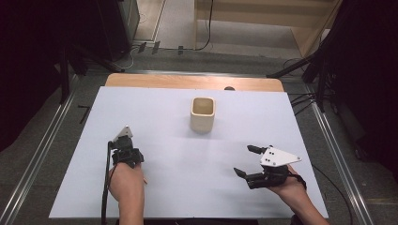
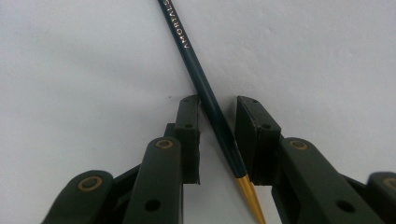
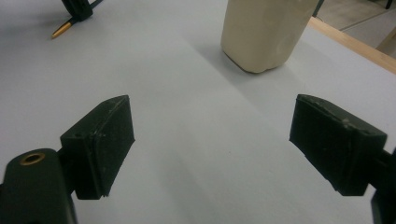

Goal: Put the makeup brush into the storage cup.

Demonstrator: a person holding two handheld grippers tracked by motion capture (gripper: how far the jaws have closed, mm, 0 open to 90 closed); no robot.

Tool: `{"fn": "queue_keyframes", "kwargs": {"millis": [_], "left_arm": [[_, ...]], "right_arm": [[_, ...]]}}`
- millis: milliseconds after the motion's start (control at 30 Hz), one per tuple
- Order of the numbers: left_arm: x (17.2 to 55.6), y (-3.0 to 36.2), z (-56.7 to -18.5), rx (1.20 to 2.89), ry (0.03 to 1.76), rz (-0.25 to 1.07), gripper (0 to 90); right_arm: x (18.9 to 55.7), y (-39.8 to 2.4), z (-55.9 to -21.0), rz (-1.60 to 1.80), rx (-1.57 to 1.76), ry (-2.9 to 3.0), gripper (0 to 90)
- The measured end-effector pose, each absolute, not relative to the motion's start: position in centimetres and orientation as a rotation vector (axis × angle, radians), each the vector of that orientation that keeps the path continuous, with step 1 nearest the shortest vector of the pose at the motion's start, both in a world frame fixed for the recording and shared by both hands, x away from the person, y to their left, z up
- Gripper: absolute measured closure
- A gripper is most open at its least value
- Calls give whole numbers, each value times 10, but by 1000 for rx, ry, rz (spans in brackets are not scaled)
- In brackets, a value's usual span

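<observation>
Pencil bracketed by left tongs (image 2: 217,140), not yet lifted; cup empty.

A dark teal pencil (image 2: 198,74) with a gold end is seen lying flat on the white counter (image 1: 187,178), between the left tongs' jaws. The jaws are narrowed around it, a sliver of gap left on each side, so no clamp is confirmed. Lift and transfer are judged outstanding; the cream square cup (image 1: 202,114) stands well apart, mid-counter. The left hand (image 1: 126,180) is held low with the tongs pointed down at the counter. The right tongs (image 1: 246,161) are held wide apart, empty, angled toward the cup, the right hand (image 1: 291,187) resting near the counter's front edge.
</observation>
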State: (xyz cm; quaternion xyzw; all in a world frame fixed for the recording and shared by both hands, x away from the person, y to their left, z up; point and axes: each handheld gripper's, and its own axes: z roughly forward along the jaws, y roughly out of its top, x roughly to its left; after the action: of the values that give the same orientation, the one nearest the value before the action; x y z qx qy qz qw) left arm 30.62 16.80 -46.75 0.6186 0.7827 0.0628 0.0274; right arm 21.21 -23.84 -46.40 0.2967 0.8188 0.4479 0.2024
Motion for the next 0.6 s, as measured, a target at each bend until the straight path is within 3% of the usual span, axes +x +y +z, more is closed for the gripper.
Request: {"fn": "queue_keyframes", "kwargs": {"millis": [600], "left_arm": [[304,168,-468,1940,2370,204,837]], "right_arm": [[212,-240,-465,1239,840,2283,143]]}}
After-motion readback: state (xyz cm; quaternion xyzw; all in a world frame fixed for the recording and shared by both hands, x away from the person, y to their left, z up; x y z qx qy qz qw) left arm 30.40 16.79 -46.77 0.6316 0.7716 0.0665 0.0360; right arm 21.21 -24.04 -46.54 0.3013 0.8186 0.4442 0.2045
